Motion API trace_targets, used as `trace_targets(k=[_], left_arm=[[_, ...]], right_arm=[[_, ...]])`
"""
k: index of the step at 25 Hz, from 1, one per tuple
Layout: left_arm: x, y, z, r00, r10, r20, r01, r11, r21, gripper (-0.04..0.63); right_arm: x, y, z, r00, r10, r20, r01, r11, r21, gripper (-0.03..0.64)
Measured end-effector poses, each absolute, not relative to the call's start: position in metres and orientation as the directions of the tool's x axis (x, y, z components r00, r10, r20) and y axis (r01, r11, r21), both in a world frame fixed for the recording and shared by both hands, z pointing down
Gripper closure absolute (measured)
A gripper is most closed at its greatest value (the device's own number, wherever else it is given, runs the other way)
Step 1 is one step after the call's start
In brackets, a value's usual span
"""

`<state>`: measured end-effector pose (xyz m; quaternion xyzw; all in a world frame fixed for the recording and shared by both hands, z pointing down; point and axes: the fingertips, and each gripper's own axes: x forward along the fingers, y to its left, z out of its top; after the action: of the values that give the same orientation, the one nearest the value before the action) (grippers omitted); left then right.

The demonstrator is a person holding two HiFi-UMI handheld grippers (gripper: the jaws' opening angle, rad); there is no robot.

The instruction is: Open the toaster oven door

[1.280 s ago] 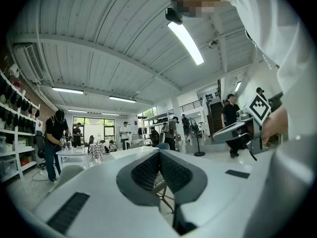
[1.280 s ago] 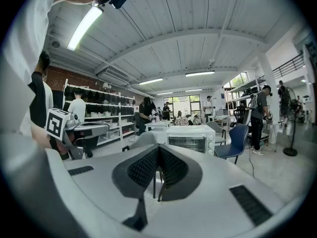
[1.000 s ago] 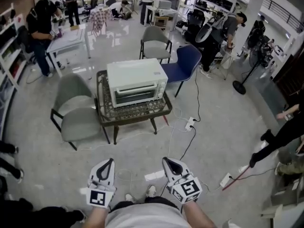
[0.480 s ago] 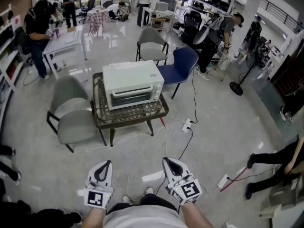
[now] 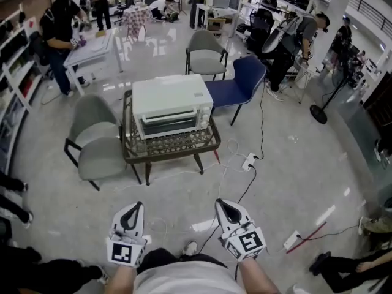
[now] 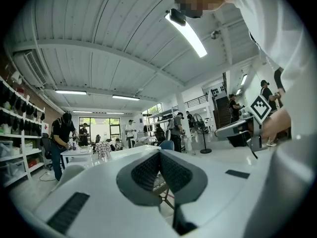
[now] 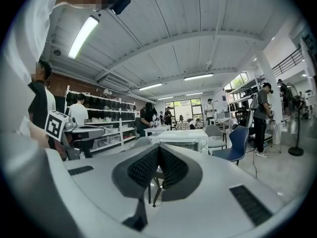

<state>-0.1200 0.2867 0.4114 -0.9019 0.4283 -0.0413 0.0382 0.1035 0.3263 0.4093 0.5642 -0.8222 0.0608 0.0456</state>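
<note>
A white toaster oven [image 5: 172, 105] stands on a low dark table [image 5: 173, 146] in the middle of the room, its glass door shut and facing me. In the right gripper view the toaster oven [image 7: 184, 140] shows far ahead, past the jaws. My left gripper [image 5: 134, 210] and right gripper [image 5: 225, 207] are held low near my body, well short of the table. Both are shut with pads together and nothing between them. In the gripper views the left gripper [image 6: 159, 157] and right gripper [image 7: 158, 153] point level.
Two grey chairs [image 5: 97, 141] stand left of the table, a blue chair [image 5: 241, 86] and another grey chair [image 5: 206, 52] behind it. Cables and a power strip [image 5: 247, 162] lie on the floor to the right. Several people work at benches around the room.
The table and oven have shifted slightly in the head view as I moved across the floor. Both grippers stay shut and held in front of my body.
</note>
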Motion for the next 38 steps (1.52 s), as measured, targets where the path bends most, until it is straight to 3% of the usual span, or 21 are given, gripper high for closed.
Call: trace_targets(k=[21, 38], left_arm=[[-0.079, 0.260, 0.440, 0.639, -0.762, 0.105, -0.758, -0.647, -0.085, 0.578], [-0.039, 0.022, 0.433, 0.748, -0.660, 0.075, -0.654, -0.751, -0.085, 0.578]], right_arm=[[0.144, 0.301, 0.430, -0.364, -0.918, 0.156, -0.931, 0.355, -0.082, 0.594], [0.124, 0.070, 0.417, -0.374, -0.909, 0.186, -0.926, 0.377, -0.021, 0.594]])
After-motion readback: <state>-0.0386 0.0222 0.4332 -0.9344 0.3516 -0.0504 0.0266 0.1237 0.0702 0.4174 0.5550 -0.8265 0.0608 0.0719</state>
